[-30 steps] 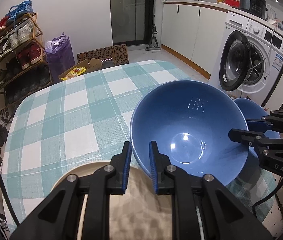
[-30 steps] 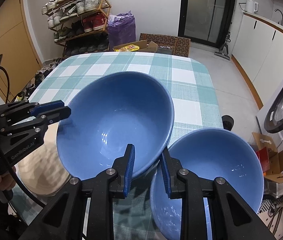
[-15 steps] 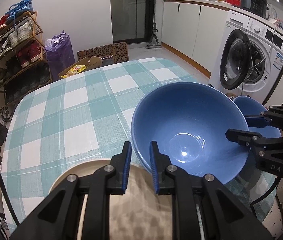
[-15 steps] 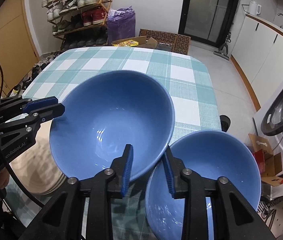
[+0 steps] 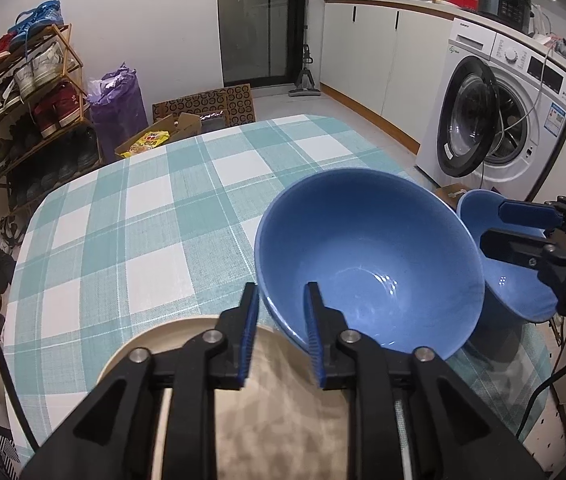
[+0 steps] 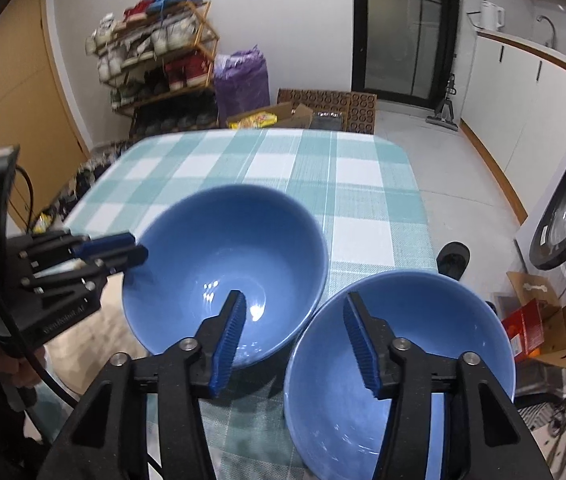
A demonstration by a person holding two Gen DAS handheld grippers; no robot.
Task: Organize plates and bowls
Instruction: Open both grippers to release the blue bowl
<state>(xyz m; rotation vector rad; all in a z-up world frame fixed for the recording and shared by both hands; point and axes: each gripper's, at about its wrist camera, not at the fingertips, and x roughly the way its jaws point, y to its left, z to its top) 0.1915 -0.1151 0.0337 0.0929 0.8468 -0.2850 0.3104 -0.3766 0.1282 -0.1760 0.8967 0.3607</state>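
Bowls were the focus – landmark is the big blue bowl (image 5: 367, 264) sitting mid-bench on the teal-and-white checked bench (image 5: 155, 208).

Left gripper (image 5: 279, 332) straddled that bowl's near rim, one pad outside the wall and one inside; jaws were opening, with a visible gap on each side of the rim, so released rather than clamped. Right gripper (image 6: 297, 340) was also opening, jaws wide, nothing pressed between them: one pad hung over the big bowl's near rim, the other over the near rim of the smaller blue bowl (image 6: 403, 364), which sat just beside the big bowl on its washing-machine side, rims close or touching – could not tell which.

Key relation: the smaller bowl lay directly ahead of and below the right jaws, so the right hand is the nearer one for it. Both bowls are round, so no long axis matters; the rim is the only grip line.

Beige plate (image 5: 187, 340) lay on the big bowl's near side, under the left jaws, partly tucked below the bowl's edge.

Materials: both bowls glossy glazed ceramic, smooth and likely slippery on a thin rim; plate matte, speckled; cloth woven, textured.
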